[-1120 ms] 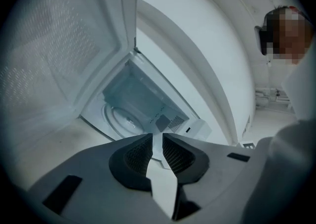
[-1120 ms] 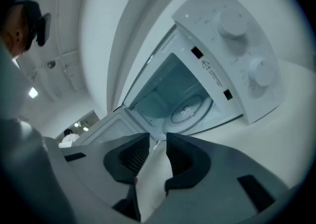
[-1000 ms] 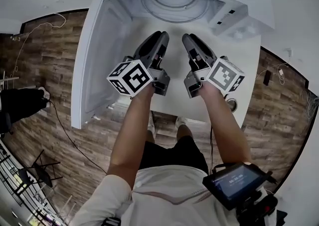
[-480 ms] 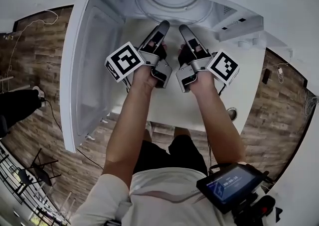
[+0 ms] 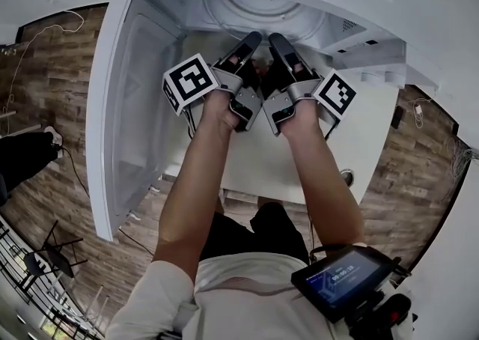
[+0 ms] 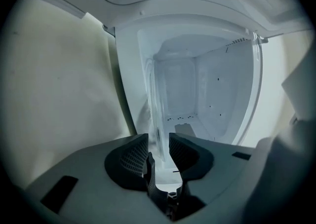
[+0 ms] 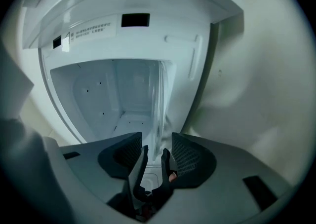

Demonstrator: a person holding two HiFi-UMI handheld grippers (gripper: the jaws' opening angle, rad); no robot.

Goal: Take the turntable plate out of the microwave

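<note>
Turntable plate (image 6: 157,114) lying inside microwave (image 5: 187,13); left gripper (image 6: 159,144), jaws just narrowing, and right gripper (image 7: 157,141), jaws just widened, are straddling its rim, neither yet clamping.

turntable plate (image 5: 296,13) in microwave (image 5: 389,1), door (image 5: 123,114) left

Grey left gripper (image 5: 253,37), white shirt (image 5: 247,290), black shorts (image 5: 251,232)

Your left gripper (image 5: 251,39) and right gripper (image 5: 275,40) sit side by side in the microwave (image 5: 359,1) mouth, tips at the turntable plate (image 5: 243,10) front rim. Left jaws just closing, right just opened. Door (image 5: 127,106) hangs wide left.
</note>
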